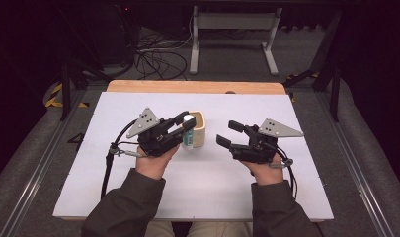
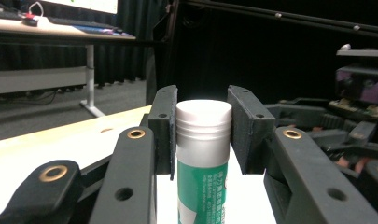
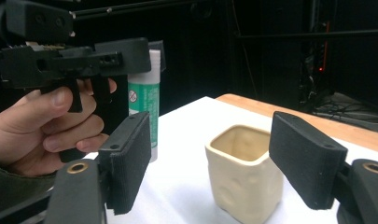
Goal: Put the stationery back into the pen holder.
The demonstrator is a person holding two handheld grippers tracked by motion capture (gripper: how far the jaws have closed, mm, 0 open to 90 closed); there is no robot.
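You're pinching the glue stick (image 2: 203,154) upright near its cap in the left gripper (image 1: 183,125), cup (image 3: 245,172) at its 3 o'clock, right gripper (image 1: 230,133) waiting wide open.

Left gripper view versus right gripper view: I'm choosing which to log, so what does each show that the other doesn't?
Left gripper view alone: the ridged white cap between its pads, and a desk with a screen behind. Right gripper view alone: the cream square cup, open and upright on the white table, between its own wide-open claw, plus the person's left hand. Both show the green-labelled glue stick in the left claw.
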